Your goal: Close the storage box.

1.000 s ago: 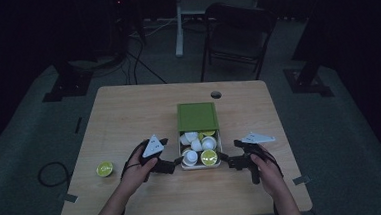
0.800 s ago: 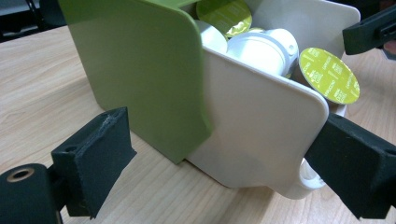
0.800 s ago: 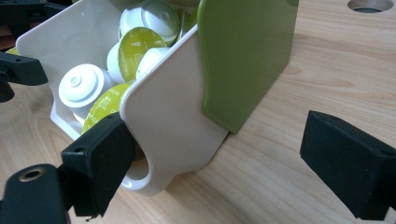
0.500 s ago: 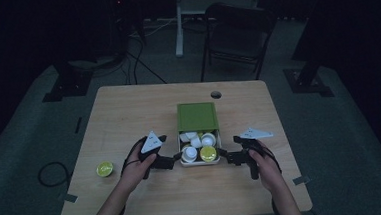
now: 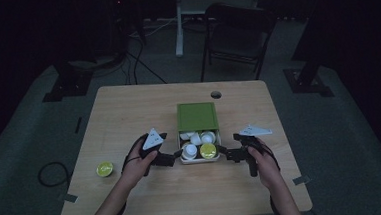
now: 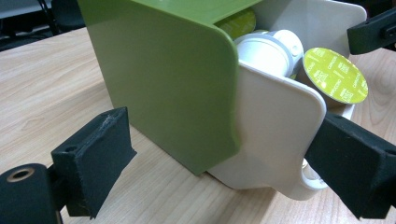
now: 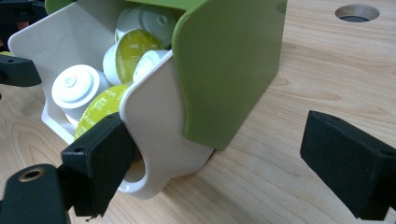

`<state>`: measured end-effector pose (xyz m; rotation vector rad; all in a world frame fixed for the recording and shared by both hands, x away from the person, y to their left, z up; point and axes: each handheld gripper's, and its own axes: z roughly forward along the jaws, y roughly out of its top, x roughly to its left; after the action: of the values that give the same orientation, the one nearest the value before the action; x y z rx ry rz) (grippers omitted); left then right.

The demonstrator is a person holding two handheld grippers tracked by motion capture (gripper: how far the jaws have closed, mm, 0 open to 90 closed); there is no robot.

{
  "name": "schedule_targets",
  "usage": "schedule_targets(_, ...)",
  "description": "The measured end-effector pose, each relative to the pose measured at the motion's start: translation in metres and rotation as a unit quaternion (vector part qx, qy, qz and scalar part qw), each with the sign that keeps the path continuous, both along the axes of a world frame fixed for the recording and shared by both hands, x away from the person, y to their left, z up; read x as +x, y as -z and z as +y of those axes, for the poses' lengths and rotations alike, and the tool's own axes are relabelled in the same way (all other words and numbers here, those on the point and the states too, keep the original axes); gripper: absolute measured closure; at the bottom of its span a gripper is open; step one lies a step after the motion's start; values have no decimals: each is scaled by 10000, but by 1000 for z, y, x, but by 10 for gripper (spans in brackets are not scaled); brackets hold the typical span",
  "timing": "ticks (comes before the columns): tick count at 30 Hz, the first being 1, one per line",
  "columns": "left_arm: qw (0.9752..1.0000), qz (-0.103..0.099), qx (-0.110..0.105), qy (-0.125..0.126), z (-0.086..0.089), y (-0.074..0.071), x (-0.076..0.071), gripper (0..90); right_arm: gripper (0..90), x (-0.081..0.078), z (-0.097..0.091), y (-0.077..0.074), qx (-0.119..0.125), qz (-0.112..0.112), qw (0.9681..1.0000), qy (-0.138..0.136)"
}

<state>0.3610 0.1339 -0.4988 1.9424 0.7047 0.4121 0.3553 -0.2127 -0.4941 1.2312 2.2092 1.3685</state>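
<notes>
Pull the white drawer point(image 5: 200, 157) straight from the green box point(image 5: 196, 117); left tongs point(image 5: 174, 155) and right tongs point(image 5: 223, 152) released, flanking it.

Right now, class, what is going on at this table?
A person holds a claw in each hand at a green box whose white drawer is pulled out, full of coffee capsules. The left claw and right claw flank the drawer, both open. One yellow-lidded capsule sits apart.
</notes>
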Motion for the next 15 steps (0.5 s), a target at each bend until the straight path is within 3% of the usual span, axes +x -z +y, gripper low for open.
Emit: schedule_targets(15, 10000, 20, -13, -90, 0, 0, 10, 89, 104, 9, 1, 0, 29, 26, 10000, 53)
